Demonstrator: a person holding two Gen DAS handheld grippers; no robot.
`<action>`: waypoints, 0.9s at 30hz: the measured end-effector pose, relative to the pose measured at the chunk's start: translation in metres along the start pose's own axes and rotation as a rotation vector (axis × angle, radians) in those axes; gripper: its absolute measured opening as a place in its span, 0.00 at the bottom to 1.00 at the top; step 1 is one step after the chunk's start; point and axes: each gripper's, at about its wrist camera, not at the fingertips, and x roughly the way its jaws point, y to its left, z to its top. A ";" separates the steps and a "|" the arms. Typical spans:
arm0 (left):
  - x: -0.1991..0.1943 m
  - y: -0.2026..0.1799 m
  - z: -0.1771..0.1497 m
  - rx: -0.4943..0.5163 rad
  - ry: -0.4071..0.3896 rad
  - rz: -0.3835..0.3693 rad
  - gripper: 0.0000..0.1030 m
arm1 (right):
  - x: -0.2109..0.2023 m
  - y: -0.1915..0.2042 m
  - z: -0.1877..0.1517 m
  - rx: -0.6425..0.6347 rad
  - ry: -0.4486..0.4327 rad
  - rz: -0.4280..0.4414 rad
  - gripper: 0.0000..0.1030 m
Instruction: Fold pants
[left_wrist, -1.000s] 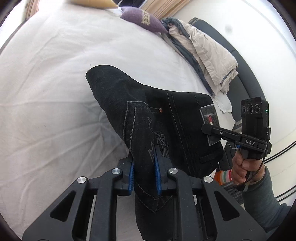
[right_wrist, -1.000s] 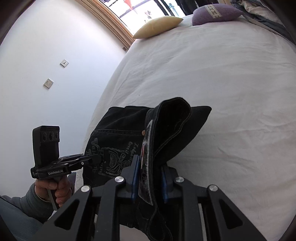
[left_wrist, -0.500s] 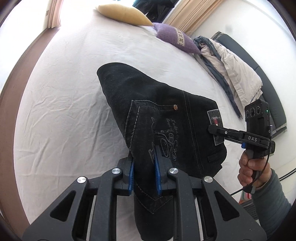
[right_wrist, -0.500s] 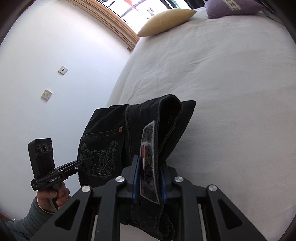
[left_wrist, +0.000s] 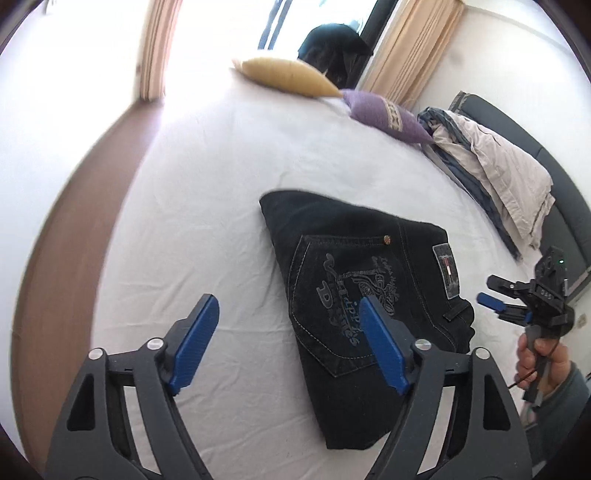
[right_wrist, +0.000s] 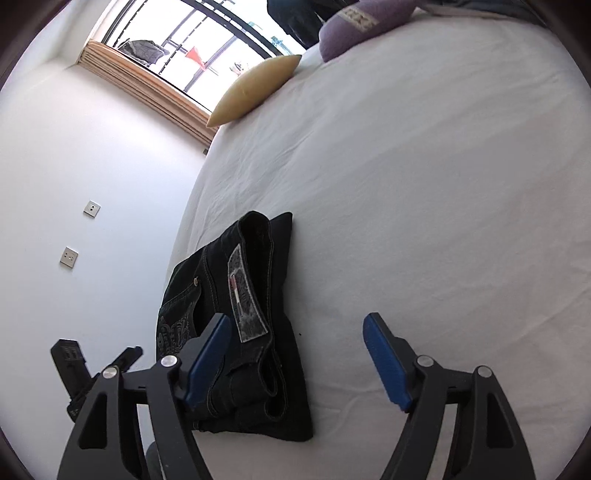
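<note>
The black jeans (left_wrist: 354, 295) are laid folded into a compact bundle on the white bed sheet (left_wrist: 207, 192), back pocket with grey embroidery facing up and the waistband patch (left_wrist: 447, 271) turned toward the person's right side. In the right wrist view the jeans (right_wrist: 255, 332) are seen end-on, their stacked layers and waistband visible, close to the bed's near edge.

The left gripper (left_wrist: 288, 347) is held above the jeans with its blue-padded fingers spread wide; nothing is gripped, and one pad is seen over the pocket while the other is seen over bare sheet beside the jeans. The right gripper (right_wrist: 295, 354) is likewise spread apart and empty, one pad in front of the jeans' waistband end, the other over the sheet. In the left wrist view the right gripper (left_wrist: 495, 299) is seen just beyond the patch side of the jeans, apart from the fabric.

Farther from the jeans, a yellow pillow (left_wrist: 288, 75) and a purple cushion (left_wrist: 384, 116) are set at the far end of the bed, and a heap of beige and blue clothes (left_wrist: 491, 162) is piled beyond the patch side.
</note>
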 end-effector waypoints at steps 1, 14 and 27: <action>-0.017 -0.017 -0.001 0.030 -0.046 0.037 0.85 | -0.013 0.007 -0.005 -0.026 -0.033 -0.026 0.75; -0.229 -0.137 -0.005 0.202 -0.526 0.346 1.00 | -0.203 0.175 -0.059 -0.433 -0.631 -0.229 1.00; -0.186 -0.135 -0.035 0.030 -0.128 0.274 1.00 | -0.212 0.207 -0.085 -0.350 -0.435 -0.292 1.00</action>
